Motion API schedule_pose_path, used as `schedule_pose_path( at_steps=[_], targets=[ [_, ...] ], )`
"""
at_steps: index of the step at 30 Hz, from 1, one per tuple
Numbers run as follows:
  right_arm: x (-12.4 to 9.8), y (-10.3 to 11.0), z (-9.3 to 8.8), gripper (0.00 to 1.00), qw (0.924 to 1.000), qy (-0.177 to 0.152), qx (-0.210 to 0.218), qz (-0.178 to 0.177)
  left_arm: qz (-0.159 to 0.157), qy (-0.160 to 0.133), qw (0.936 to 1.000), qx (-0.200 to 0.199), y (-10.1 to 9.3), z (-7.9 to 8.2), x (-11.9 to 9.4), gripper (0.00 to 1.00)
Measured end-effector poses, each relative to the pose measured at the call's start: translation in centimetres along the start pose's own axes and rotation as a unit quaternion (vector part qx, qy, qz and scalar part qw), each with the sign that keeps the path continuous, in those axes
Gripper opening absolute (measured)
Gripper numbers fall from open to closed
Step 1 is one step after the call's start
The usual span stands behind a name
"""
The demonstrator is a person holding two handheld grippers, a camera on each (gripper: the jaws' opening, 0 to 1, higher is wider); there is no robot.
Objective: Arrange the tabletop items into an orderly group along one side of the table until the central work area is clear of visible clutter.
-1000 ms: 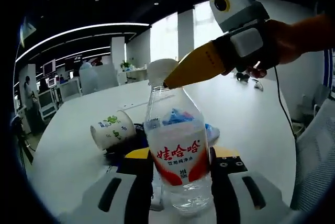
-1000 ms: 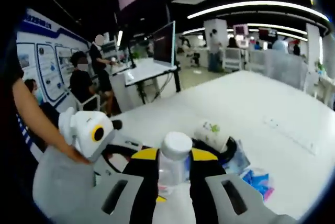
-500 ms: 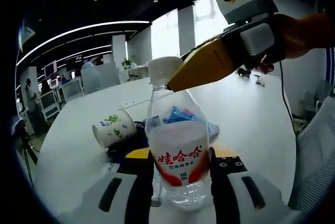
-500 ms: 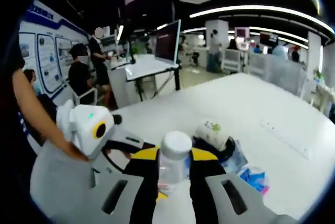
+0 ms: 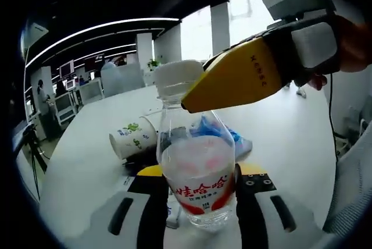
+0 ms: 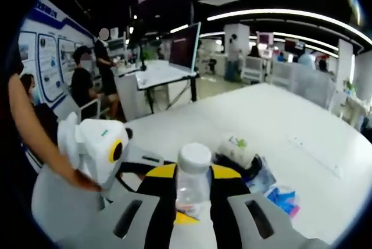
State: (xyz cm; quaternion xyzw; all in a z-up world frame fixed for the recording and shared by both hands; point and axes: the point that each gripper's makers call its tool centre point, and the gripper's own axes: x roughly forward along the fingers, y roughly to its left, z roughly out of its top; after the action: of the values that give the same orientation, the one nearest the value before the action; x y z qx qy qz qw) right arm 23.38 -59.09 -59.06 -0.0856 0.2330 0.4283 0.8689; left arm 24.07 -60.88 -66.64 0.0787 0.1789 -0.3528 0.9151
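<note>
- Spreading behind everything is an open office with ceiling light strips, a monitor [image 6: 185, 48] on a side desk, and seated people at the left of the right gripper view.
- Beneath the work lies the white table [image 5: 87, 162], carrying a tipped paper cup [image 5: 131, 139] and a blue wrapper [image 6: 285, 198] just past the bottle.
- Both tools share one water bottle [image 5: 196, 179]: the left gripper [image 5: 196, 202] clamps its body, the right gripper [image 6: 192, 194] pinches its neck under the white cap [image 6: 194, 157].
- Judging by this, the bottle is mid-carry; next it wants setting upright along one table side, then both jaws easing off.
</note>
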Motion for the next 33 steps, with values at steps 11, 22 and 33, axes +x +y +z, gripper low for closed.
schedule_pose_path(
  at_steps=[11, 22, 33],
  targets=[
    [-0.1, 0.5, -0.3, 0.16, 0.9999, 0.012, 0.001, 0.005, 0.0, 0.003, 1.0, 0.005, 0.2, -0.1, -0.1, 0.43],
    [-0.2, 1.0, -0.4, 0.16, 0.9997, 0.022, 0.0, 0.013, -0.066, -0.002, 0.9975, 0.023, -0.1, -0.2, -0.4, 0.42],
    [0.1, 1.3, -0.4, 0.17, 0.9993, 0.024, 0.026, 0.01, -0.024, 0.024, 0.9992, -0.022, 0.5, -1.2, -0.7, 0.44]
  ],
)
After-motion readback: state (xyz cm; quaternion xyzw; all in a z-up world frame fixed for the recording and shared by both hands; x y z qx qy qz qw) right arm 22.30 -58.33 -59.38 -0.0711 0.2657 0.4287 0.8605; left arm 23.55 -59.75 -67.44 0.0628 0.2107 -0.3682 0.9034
